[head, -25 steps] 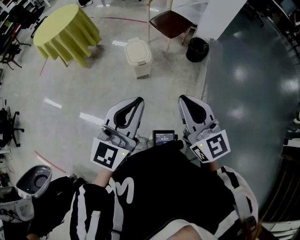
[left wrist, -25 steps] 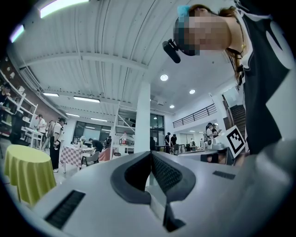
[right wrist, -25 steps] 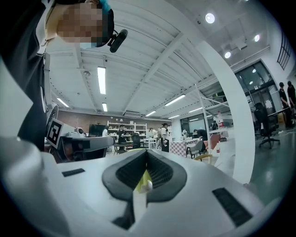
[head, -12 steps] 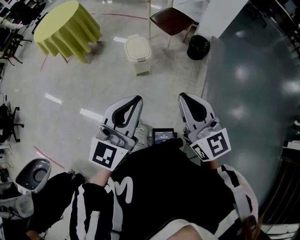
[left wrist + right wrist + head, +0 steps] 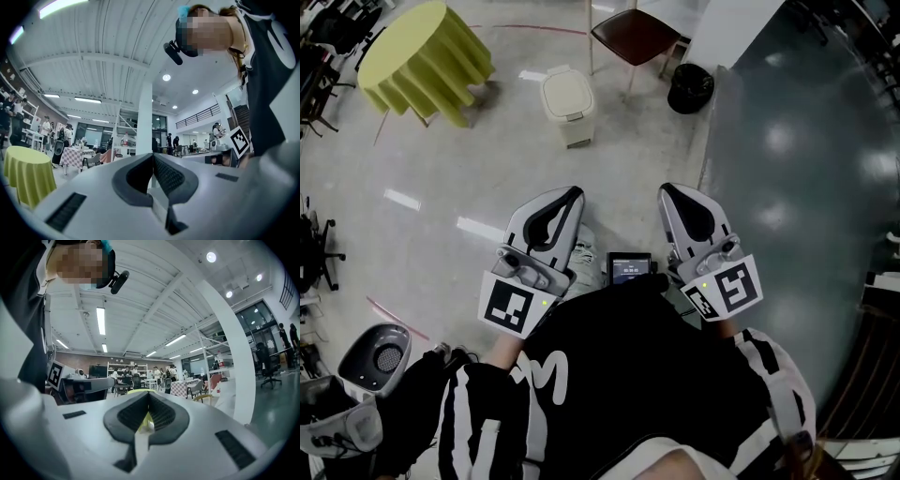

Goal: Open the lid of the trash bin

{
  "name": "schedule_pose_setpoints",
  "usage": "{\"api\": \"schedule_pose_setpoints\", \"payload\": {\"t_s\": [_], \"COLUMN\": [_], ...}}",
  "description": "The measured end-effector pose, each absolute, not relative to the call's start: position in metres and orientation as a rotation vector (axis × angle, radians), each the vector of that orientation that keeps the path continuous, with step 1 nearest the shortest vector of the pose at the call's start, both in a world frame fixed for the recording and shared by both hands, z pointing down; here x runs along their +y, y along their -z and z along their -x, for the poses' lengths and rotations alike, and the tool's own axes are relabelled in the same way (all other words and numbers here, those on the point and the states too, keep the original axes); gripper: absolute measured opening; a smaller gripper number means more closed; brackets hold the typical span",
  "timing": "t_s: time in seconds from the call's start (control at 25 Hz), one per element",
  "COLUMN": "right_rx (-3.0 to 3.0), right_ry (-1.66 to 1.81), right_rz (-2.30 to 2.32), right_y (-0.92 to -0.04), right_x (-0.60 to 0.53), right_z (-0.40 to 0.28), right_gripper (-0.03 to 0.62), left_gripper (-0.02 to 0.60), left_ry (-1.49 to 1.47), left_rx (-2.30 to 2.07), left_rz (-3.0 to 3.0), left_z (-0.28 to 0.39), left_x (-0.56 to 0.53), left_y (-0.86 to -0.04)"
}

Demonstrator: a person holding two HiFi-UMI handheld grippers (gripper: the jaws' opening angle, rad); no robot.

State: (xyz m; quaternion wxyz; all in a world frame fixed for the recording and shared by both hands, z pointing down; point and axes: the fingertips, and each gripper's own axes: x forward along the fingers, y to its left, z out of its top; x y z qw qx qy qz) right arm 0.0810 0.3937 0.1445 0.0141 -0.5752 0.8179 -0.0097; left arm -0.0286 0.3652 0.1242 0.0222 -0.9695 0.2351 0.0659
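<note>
Though lid (image 5: 562,86) seems down, L/R grippers (image 5: 574,193) (image 5: 666,191) closed.

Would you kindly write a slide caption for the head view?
Left gripper and right gripper, both shut, held near the waist; trash bin, lid down, stands ahead.

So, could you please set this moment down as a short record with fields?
trash bin: cream, on the floor ahead, lid down
left gripper: jaws together, nothing between them, close to the body
right gripper: jaws together, nothing between them, close to the body
contact with bin: none, both grippers well short of it
nearby: round table under a yellow cloth left of the bin; brown chair and black basket to its right
task status: lid not yet opened
</note>
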Motion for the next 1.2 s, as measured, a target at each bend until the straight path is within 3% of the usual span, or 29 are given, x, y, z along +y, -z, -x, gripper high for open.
{"api": "schedule_pose_setpoints", "payload": {"t_s": [1.2], "right_rx": [2.542], "right_ry": [0.030], "right_rz": [1.828], "right_y": [-0.140], "right_x": [0.233], "right_z": [-0.105], "right_gripper": [0.011], "left_gripper": [0.011], "left_ry": [-0.205], "left_rx": [0.678], "left_rz": [3.024], "left_z": [-0.004], "left_x": [0.202], "left_y": [-0.123]}}
